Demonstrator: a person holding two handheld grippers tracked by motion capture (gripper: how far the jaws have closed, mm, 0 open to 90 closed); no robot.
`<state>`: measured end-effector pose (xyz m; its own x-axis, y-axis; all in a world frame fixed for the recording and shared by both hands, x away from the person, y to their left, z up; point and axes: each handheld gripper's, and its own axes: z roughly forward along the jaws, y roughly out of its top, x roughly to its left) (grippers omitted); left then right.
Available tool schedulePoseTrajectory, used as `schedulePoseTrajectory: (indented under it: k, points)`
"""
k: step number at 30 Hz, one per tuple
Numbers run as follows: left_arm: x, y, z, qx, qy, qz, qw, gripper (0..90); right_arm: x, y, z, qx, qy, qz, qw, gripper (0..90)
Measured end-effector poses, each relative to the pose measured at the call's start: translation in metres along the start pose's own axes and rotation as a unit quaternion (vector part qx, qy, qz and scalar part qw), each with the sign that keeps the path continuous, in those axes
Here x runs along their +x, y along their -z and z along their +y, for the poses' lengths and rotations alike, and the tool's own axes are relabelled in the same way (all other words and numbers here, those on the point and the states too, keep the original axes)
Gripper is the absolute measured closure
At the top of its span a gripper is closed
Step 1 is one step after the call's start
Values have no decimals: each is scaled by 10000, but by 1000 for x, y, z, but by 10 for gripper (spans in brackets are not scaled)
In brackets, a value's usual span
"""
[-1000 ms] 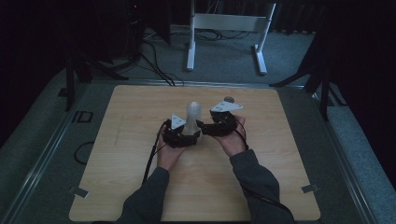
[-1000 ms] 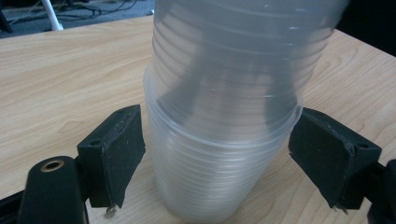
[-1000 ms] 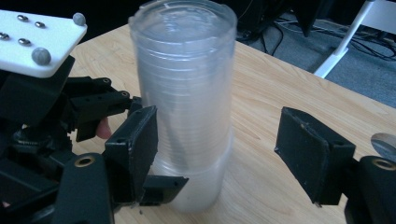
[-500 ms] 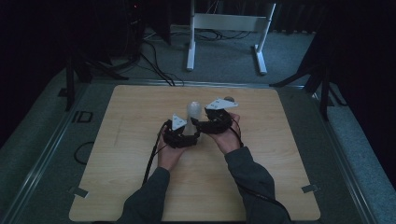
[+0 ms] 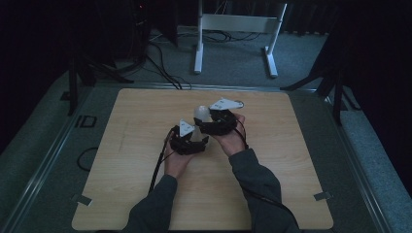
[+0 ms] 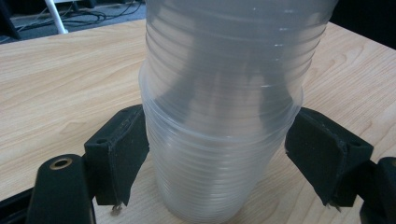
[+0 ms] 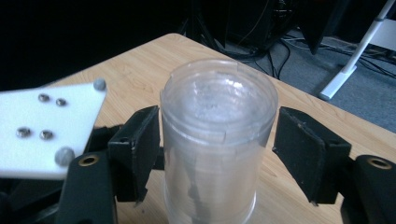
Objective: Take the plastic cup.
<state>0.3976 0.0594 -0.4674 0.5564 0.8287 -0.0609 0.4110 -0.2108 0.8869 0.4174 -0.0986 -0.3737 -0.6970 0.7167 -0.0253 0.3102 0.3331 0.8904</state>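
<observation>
A stack of clear ribbed plastic cups stands upside down near the middle of the wooden table. My left gripper holds the stack low down; in the left gripper view both pads press the cup stack at a rim, the left gripper being shut on it. My right gripper reaches in from the right, higher up. In the right gripper view the top cup stands between the jaws of the right gripper; the left pad is against it and a small gap shows at the right pad.
The left gripper's white three-cornered plate lies close beside the right gripper's left jaw. A white metal stand and cables lie on the floor beyond the table's far edge. Bare wood surrounds both hands.
My right gripper has moved left and slightly away from me, bringing its jaws around the top of the stack. The left gripper and the stack have stayed nearly in place.
</observation>
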Motion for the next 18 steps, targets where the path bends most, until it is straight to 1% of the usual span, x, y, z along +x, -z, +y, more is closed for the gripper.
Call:
schedulePoseTrajectory:
  k: [4,9,12,18]
  points:
    - [-1,0,-1,-13,-6,15,10000,216,0,-2,3,-15,13,-5,10000,323]
    - [-1,-1,-1,-19,-10,30,10000,219,-1,-6,4,3,-56,8,10000,342]
    - [-1,-1,-1,-22,-18,42,10000,221,0,-9,5,36,-53,3,10000,355]
    - [-1,-1,-1,-31,-30,57,10000,225,0,-10,6,37,-53,-11,10000,380]
